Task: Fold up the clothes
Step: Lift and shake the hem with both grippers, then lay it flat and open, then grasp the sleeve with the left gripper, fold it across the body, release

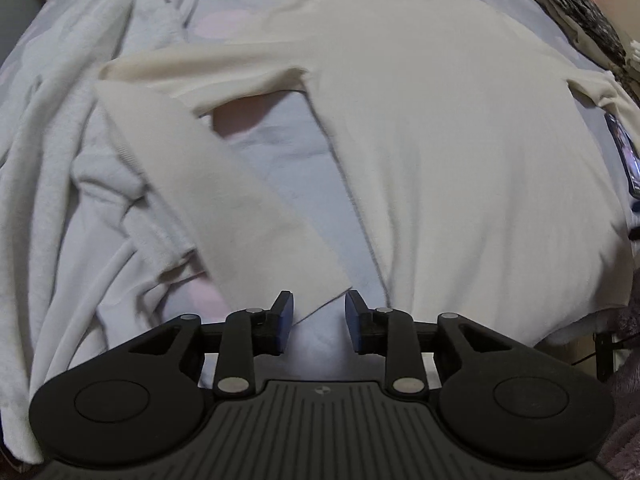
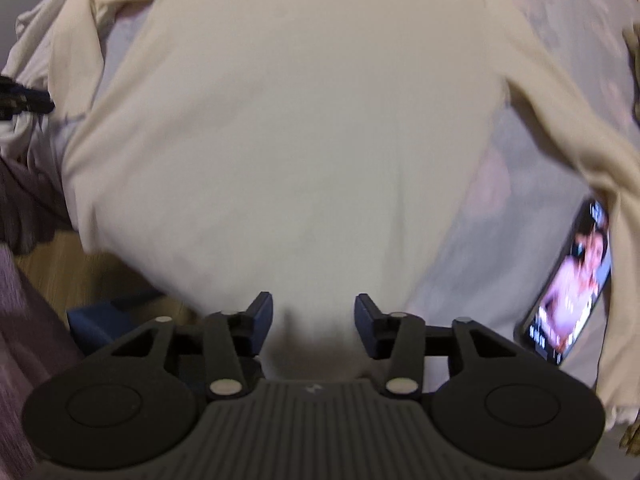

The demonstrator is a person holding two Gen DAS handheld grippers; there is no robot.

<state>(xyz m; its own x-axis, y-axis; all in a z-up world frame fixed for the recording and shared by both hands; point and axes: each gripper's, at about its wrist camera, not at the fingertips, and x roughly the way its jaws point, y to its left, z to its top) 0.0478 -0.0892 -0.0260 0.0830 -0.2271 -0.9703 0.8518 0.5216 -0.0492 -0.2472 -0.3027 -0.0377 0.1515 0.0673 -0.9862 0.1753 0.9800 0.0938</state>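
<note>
Both claws, left [image 1: 319, 312] and right [image 2: 314, 312], gape empty over the soft cream sweater [image 1: 440, 152].

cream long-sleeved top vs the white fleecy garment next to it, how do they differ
The cream long-sleeved knit top is spread flat with its body smoothed out; the white fleecy garment lies bunched in folds and ridges. The top is warm cream, the fleecy garment a cooler white. The top's sleeve cuff lies just ahead of the open left gripper; the fleecy garment sits off to the left, partly under that sleeve. Both rest on the pale dotted bedsheet, unfolded.
</note>
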